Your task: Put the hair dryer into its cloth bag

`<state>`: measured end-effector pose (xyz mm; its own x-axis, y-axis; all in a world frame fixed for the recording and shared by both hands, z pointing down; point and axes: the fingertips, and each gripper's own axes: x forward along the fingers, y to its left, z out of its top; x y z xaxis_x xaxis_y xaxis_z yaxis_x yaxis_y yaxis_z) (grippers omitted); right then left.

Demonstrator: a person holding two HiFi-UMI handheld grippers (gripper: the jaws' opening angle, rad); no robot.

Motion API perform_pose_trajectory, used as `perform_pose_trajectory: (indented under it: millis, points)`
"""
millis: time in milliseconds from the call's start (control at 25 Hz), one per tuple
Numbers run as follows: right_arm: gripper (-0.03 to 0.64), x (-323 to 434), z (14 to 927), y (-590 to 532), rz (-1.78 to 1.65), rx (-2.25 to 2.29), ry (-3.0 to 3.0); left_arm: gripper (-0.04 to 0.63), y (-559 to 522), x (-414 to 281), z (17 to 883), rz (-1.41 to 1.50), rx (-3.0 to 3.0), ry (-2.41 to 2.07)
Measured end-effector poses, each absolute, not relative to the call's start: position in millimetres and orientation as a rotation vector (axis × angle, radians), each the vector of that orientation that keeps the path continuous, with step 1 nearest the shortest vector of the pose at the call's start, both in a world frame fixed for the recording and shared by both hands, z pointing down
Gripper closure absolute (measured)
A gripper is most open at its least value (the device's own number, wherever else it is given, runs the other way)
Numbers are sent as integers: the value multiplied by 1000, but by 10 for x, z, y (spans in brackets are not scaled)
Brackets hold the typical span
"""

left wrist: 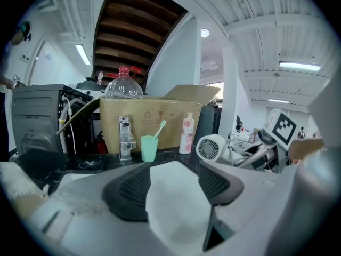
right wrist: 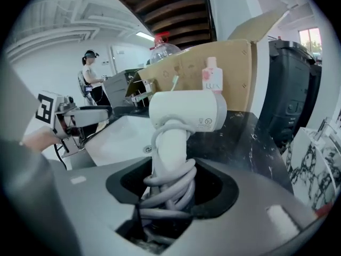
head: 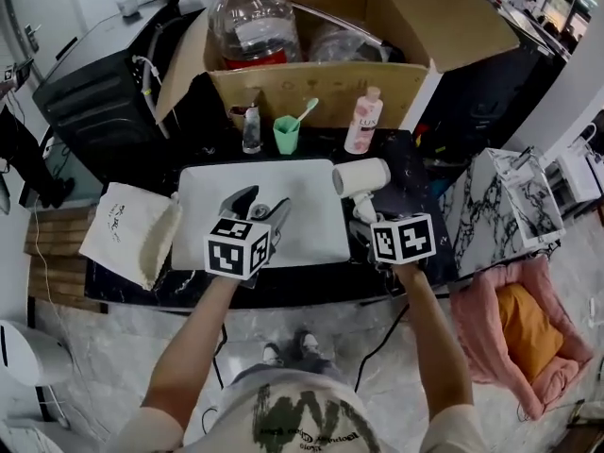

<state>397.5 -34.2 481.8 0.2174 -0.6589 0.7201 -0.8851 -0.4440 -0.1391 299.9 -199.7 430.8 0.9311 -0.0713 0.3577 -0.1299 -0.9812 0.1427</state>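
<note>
The fingers of the right gripper [right wrist: 170, 183] clamp the white hair dryer [right wrist: 186, 110] by its handle, above the dark marbled worktop [head: 415, 173]; those of the left gripper [left wrist: 173, 183] stand apart, empty. Rubbery cord [right wrist: 173, 193] coiled over smooth plastic could let it twist loose; the limp cream cloth bag [head: 127, 234], lying well apart at left, may crumple shut.

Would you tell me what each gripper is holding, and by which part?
The right gripper grips the hair dryer by its cord-wrapped handle; the left gripper is open and empty.
</note>
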Motion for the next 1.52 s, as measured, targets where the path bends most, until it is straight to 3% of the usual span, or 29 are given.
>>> perform_pose_trajectory:
  millis: [400, 960, 1520]
  points:
    - [388, 3640, 4526, -1174, 907, 2019, -1710, 307, -2560, 2483, 4262, 496, 2882, -437]
    - [388, 2695, 4393, -2178, 758, 1698, -1991, 308, -3191, 1207, 4181, 479, 2771, -901]
    - [387, 1870, 4544, -2605, 724, 1433, -2164, 308, -3555, 197, 4457, 785, 2721, -1156]
